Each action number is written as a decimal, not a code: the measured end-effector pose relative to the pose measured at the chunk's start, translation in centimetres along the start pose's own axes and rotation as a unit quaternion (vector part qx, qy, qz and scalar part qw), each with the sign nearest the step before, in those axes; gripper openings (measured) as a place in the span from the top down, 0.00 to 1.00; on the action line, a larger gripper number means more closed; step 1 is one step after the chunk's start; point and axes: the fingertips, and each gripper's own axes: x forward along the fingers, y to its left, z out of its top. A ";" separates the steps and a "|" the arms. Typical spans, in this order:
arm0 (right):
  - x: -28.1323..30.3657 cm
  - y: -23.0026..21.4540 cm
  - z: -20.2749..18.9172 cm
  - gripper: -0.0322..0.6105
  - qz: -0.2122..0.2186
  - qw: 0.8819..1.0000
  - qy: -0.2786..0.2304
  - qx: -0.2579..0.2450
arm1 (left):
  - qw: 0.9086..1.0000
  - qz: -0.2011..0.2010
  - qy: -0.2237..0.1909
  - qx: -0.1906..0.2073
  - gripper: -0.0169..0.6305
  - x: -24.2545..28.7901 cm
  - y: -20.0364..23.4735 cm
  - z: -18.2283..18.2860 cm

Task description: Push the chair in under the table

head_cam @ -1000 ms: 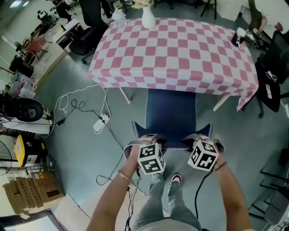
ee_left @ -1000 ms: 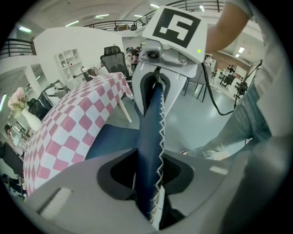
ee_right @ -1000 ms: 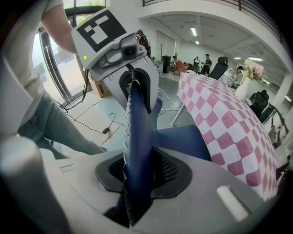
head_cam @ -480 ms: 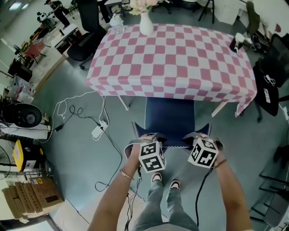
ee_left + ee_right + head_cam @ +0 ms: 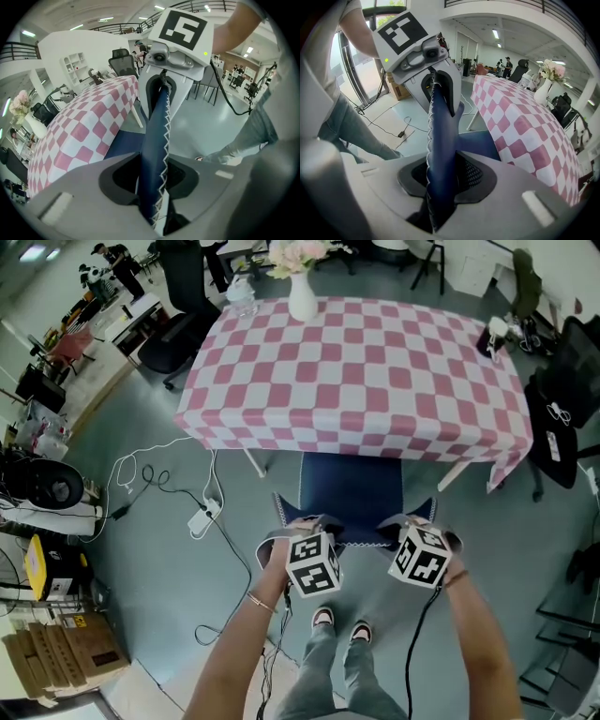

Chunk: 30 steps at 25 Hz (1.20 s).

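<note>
The blue chair (image 5: 352,488) faces the table (image 5: 356,362), which has a pink-and-white checked cloth, and the front of its seat lies under the cloth's hem. The top edge of its backrest (image 5: 357,537) runs between my two grippers. My left gripper (image 5: 306,525) is shut on the left part of that edge, and the left gripper view shows the blue backrest (image 5: 154,140) pinched between its jaws. My right gripper (image 5: 412,521) is shut on the right part, with the blue backrest (image 5: 440,154) clamped in its jaws.
A white vase of flowers (image 5: 302,296) stands at the table's far edge. White table legs (image 5: 255,463) (image 5: 450,474) flank the seat. A power strip with cables (image 5: 202,517) lies on the floor to the left. Black office chairs (image 5: 558,427) (image 5: 173,320) stand on either side. The person's feet (image 5: 323,618) are behind the chair.
Both grippers and the chair have moved toward the table. More of the seat is now hidden under the cloth. The grips have not changed.
</note>
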 end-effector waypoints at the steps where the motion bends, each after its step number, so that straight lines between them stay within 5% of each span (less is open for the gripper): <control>1: 0.0 -0.4 0.1 0.79 -0.002 1.000 -0.001 0.001 | 1.000 0.001 -0.001 0.000 0.82 0.1 0.3 0.1; 30: 0.7 -11.1 1.0 0.79 -0.030 0.999 -0.006 0.010 | 0.999 0.026 -0.010 0.019 0.82 3.0 10.9 2.3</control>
